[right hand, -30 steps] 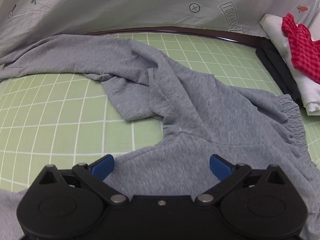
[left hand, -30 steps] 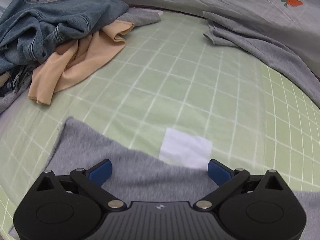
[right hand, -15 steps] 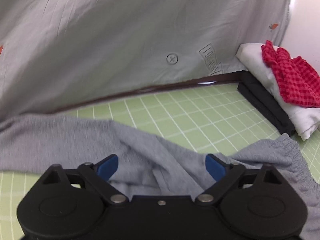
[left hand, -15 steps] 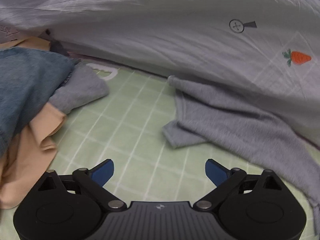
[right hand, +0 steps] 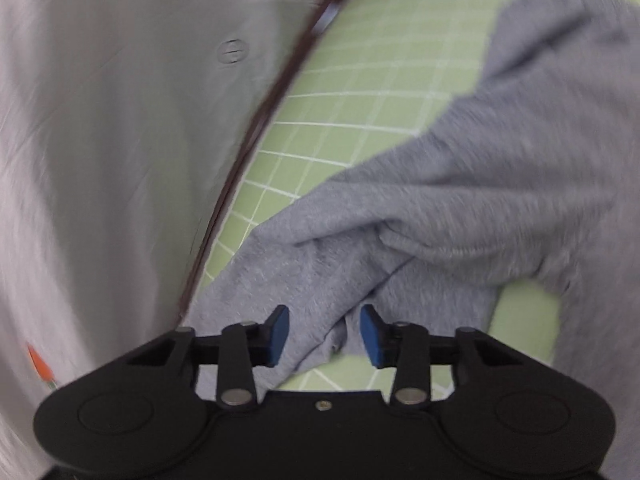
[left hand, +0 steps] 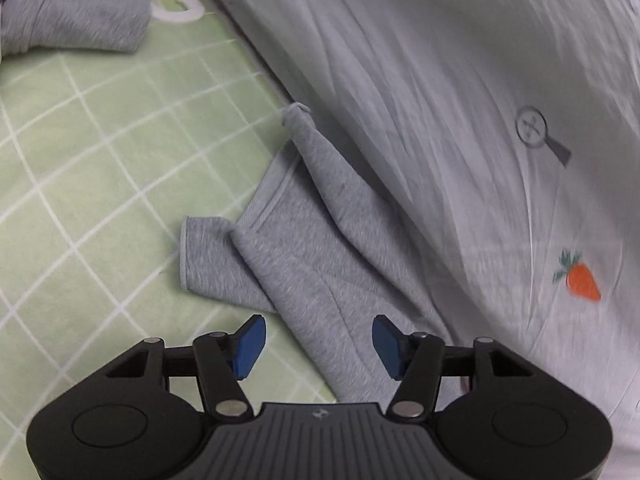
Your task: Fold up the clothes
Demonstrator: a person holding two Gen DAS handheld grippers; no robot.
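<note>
Here, your left gripper [left hand: 318, 342] hovers over the cuffed end of the grey garment [left hand: 304, 264], fingers [left hand: 250, 344] spread wide with cloth below the gap and nothing pinched. That end lies folded back on itself on the green grid mat [left hand: 100, 168], right along the mat's edge, just beside the pale sheet with a carrot print [left hand: 460, 100]. A second grey piece [left hand: 80, 20] sits at the far left corner of the mat, well apart.

Your right gripper [right hand: 324, 334] is low over a bunched ridge of the same grey garment [right hand: 440, 216]; its fingers [right hand: 370, 336] stand partly apart, the fold rising between them. Contact with the pads: you cannot tell, picture blurred. The garment spreads to the right across the mat [right hand: 380, 80], with the pale sheet [right hand: 120, 140] on the left beyond a dark border strip [right hand: 256, 128]
</note>
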